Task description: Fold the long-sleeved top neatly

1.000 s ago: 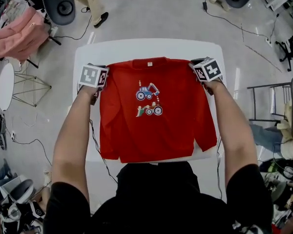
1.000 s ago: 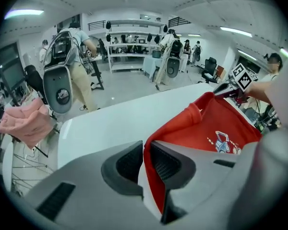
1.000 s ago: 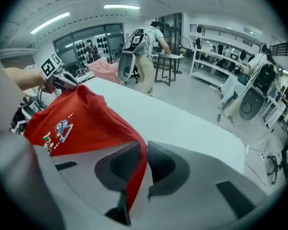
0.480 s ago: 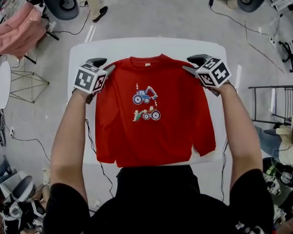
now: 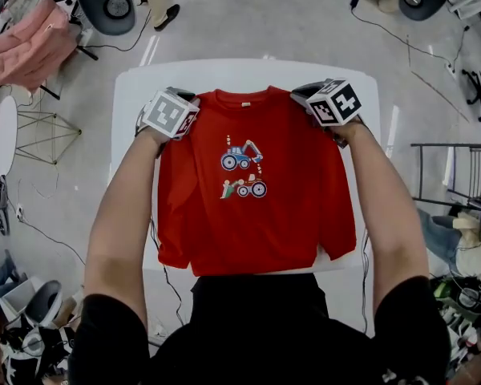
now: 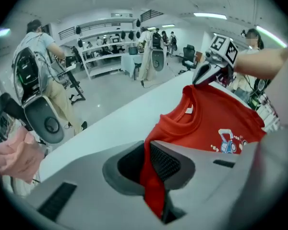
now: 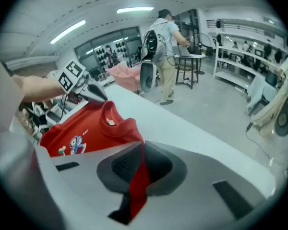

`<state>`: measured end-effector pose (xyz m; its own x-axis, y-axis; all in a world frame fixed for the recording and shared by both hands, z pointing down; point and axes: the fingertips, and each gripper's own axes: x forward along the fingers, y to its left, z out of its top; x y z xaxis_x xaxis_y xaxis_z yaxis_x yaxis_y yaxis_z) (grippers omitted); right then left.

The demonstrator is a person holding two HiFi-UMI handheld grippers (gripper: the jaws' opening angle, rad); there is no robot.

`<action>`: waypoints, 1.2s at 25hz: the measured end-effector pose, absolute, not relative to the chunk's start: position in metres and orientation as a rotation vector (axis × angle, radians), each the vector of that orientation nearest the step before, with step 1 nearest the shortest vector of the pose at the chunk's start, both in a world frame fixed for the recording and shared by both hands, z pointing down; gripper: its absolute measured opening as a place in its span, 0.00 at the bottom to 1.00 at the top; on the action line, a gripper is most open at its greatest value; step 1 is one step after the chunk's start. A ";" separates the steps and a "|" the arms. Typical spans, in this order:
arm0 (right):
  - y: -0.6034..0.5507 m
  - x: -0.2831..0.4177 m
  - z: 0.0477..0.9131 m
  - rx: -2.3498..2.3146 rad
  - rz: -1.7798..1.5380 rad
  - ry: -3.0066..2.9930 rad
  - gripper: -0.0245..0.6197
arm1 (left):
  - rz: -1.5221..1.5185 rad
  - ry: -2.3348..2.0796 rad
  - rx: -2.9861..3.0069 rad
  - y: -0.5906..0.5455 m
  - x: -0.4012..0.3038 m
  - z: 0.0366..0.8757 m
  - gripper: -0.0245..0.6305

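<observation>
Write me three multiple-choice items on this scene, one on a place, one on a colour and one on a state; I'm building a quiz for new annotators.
1. Where do the left gripper and the right gripper grip the red long-sleeved top?
A. at the hem
B. at the shoulders
C. at the cuffs

2. What colour is the table?
A. black
B. white
C. brown

3. How does the left gripper stand?
A. open and empty
B. shut on nothing
C. shut on the top

Key:
1 B: the head view shows both grippers at the shoulders.
2 B: bare white table shows around the top.
3 C: its jaws have just been closing and red fabric is pinched between them, as with the right gripper.
</observation>
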<state>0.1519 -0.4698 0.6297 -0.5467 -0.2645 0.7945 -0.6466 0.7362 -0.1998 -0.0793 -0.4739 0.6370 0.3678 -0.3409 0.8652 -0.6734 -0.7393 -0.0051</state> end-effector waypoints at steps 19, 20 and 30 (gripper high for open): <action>-0.488 0.188 0.602 1.092 0.625 -2.158 0.22 | 0.977 -1.198 2.273 -0.496 -0.092 0.598 0.22; -0.480 0.190 0.596 1.108 0.617 -2.163 0.21 | 0.958 -1.202 2.278 -0.488 -0.097 0.592 0.22; -0.374 0.208 0.545 1.253 0.570 -2.139 0.16 | 0.849 -1.266 2.331 -0.398 -0.137 0.540 0.22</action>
